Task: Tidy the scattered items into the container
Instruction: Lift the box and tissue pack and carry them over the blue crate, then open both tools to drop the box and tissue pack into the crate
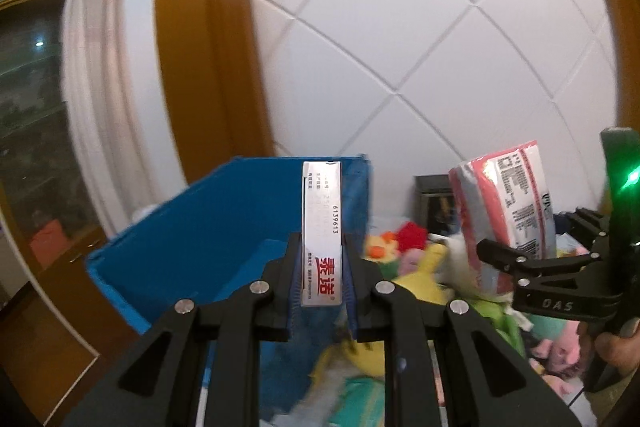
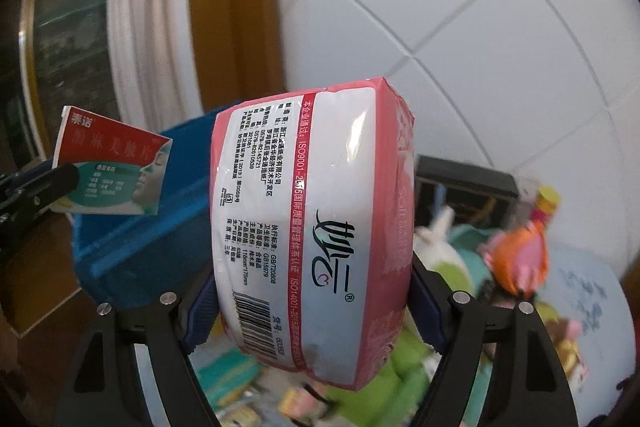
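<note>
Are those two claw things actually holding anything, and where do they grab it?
Left gripper pinches the medicine box at its lower end. Right gripper clamps the pink tissue pack across its lower sides.

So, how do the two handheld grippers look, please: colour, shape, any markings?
Both are black plastic frames with triangular cut-outs and silver screw heads. The left gripper and right gripper have blue ribbed pads. The right one bears "DAS" lettering and a green light.
</note>
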Tool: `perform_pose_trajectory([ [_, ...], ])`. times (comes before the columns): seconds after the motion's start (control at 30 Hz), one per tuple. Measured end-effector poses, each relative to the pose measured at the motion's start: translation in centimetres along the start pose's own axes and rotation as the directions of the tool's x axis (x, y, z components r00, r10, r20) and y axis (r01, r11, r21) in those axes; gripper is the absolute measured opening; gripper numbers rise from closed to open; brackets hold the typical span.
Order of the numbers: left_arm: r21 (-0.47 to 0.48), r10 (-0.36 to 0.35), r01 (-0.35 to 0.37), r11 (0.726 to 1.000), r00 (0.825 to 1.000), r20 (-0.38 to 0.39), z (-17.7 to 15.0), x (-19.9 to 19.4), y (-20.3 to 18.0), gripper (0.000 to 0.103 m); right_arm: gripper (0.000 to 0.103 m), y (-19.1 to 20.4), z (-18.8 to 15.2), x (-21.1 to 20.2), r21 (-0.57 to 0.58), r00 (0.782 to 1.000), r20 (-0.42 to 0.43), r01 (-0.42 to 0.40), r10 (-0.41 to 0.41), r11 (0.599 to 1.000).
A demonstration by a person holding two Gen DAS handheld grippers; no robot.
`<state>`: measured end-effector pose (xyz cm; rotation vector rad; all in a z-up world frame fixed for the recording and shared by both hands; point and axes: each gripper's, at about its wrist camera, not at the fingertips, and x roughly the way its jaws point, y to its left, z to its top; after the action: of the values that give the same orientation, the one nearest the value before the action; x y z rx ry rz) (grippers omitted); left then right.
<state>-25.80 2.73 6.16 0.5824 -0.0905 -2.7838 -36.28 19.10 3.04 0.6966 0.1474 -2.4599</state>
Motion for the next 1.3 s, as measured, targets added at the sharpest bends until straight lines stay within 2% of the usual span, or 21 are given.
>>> perform_pose_trajectory([
  [0.17,-0.04,0.049,-0.05,0.998,0.998,-0.027,-0.1,2.5,6.2,0.018,0.08,5.6,3.1,2.1,-0.064,0.999,0.027,-0.045,0.047,0.997],
  [0.37,-0.048,0.063,-0.066,0.997,0.996,-0.068,-0.6,6.8,15.5,0.018,0.081,12.9,6.6,8.2,-0.08,0.993,-0.002,-0.118,0.118,0.99],
  [0.53,-0.042,0.041,-0.046,0.998,0.992,-0.122,-0.6,10.8,21.6,0.018,0.08,18.4,7.9,14.7,-0.081,0.991,-0.062,-0.128,0.123,0.989],
  [0.6,-0.032,0.014,-0.02,0.999,0.983,-0.183,-1.0,13.2,23.0,0.018,0.081,19.8,7.9,17.0,-0.072,0.987,-0.113,-0.124,0.116,0.99],
  [0.7,-0.023,-0.031,0.026,0.999,0.956,-0.291,-2.0,17.0,24.9,0.018,0.081,21.7,7.8,20.0,-0.08,0.977,-0.192,-0.109,0.092,0.991],
  [0.8,-0.022,-0.064,0.06,0.998,0.928,-0.367,-2.8,19.7,25.7,0.018,0.081,22.7,7.2,22.0,-0.094,0.961,-0.27,-0.081,0.053,0.992],
  [0.93,-0.035,-0.113,0.108,0.994,0.895,-0.433,-3.5,22.6,26.3,0.018,0.081,22.6,6.7,23.9,-0.087,0.94,-0.34,-0.045,0.013,0.995],
  [1.0,-0.037,-0.14,0.139,0.99,0.871,-0.471,-3.6,24.0,26.1,0.018,0.081,22.1,6.6,24.3,-0.078,0.934,-0.357,-0.035,0.005,0.996],
  [1.07,-0.023,-0.14,0.147,0.989,0.862,-0.488,-3.5,24.7,25.6,0.018,0.081,21.6,6.7,24.7,-0.075,0.93,-0.368,-0.02,-0.009,0.997],
  [1.17,0.005,-0.149,0.18,0.984,0.828,-0.54,-3.4,26.6,24.9,0.018,0.081,21.9,7.4,25.9,-0.082,0.907,-0.42,-0.014,-0.022,0.997],
  [1.27,0.019,-0.15,0.205,0.979,0.775,-0.614,-3.6,28.5,24.6,0.018,0.081,22.2,8.0,27.6,-0.088,0.876,-0.481,-0.012,-0.032,0.996],
  [1.3,0.025,-0.149,0.21,0.977,0.769,-0.622,-3.5,28.8,24.7,0.018,0.081,22.3,8.3,28.2,-0.092,0.864,-0.502,-0.009,-0.038,0.996],
])
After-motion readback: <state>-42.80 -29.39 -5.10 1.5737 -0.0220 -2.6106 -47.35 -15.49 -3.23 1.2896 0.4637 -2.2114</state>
